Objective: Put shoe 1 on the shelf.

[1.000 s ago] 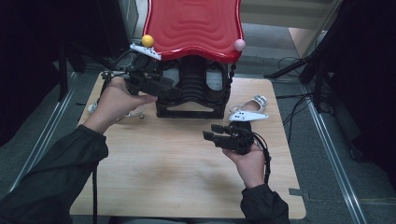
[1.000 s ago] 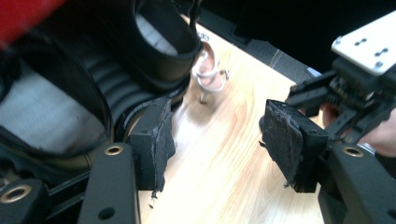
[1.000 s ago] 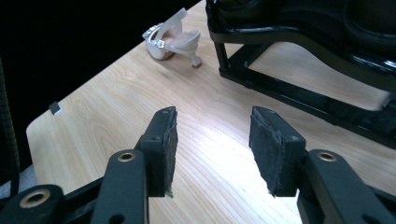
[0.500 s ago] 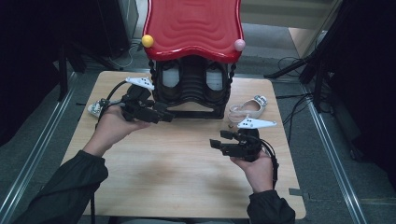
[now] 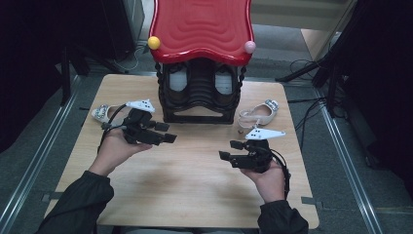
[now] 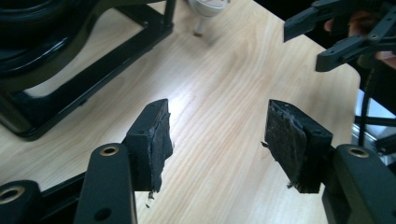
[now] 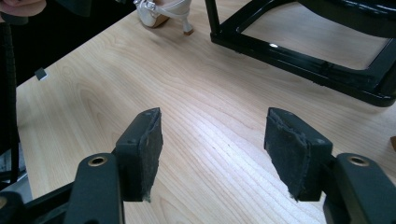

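**High view:** Black shoe rack (image 5: 197,97) with red wavy top (image 5: 202,27) at the far mid bench (image 5: 195,190). A pale pair looks to sit on its upper shelf. Two white heeled shoes are loose on the bench: left shoe (image 5: 103,112) just left of the rack, right shoe (image 5: 259,113) just beside its right foot. Left gripper (image 5: 165,132) is near the left shoe, not touching, fingers apart & empty. Right gripper (image 5: 229,149) is below the right shoe, apart from it, fingers just opened, nothing between.

Judgement: a shoe-and-rack job, neither loose shoe in hand, so both still to be dealt with.

**Left gripper view:** Fingers (image 6: 154,140) wide apart over bare wood. Right shoe's heel (image 6: 205,7) at the top edge, rack base (image 6: 84,88) to the left.

**Right gripper view:** Fingers (image 7: 140,149) wide apart, empty. Left shoe (image 7: 159,11) far off, rack base (image 7: 303,60) upper right.

**Surface/room:** Light wood-grain top, some glare. Grey floor w/ rails each side, cables, dark surrounds.
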The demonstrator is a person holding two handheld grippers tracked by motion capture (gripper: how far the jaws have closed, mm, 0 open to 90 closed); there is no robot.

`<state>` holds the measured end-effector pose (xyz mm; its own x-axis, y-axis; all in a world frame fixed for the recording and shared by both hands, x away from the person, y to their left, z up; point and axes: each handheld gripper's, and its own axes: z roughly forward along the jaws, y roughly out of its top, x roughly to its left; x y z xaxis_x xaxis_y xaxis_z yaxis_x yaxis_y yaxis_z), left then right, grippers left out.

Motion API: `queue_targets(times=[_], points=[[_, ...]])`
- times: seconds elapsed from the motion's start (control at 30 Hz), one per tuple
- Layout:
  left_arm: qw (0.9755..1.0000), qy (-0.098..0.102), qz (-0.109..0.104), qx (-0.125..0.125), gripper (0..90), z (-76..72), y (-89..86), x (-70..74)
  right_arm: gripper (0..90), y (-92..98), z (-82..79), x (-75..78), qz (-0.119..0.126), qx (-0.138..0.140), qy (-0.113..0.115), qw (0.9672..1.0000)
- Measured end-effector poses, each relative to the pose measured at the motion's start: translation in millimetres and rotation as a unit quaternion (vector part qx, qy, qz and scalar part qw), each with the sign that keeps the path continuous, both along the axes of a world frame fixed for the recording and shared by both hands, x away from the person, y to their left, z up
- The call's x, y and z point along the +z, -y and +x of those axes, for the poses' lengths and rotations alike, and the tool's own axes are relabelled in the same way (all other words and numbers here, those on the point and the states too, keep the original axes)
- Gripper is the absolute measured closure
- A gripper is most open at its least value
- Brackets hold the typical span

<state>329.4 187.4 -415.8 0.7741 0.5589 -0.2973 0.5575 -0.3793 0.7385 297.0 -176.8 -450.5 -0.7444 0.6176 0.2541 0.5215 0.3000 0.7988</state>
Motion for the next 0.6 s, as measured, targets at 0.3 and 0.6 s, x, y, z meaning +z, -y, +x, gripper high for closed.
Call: queue_targets(times=[0.3,0.6], points=[[0.9998,-0.006,-0.005,0.016,48.6,-7.9,-21.6,-9.7,39.0,-1.9,3.4,-5.2,-0.008,0.009,0.001,0.9999],[0.9985,-0.012,0.005,0.053,80.1,-4.2,-43.2,-17.2,39.7,-2.5,8.2,-9.9,-0.019,0.014,-0.001,0.9997]])
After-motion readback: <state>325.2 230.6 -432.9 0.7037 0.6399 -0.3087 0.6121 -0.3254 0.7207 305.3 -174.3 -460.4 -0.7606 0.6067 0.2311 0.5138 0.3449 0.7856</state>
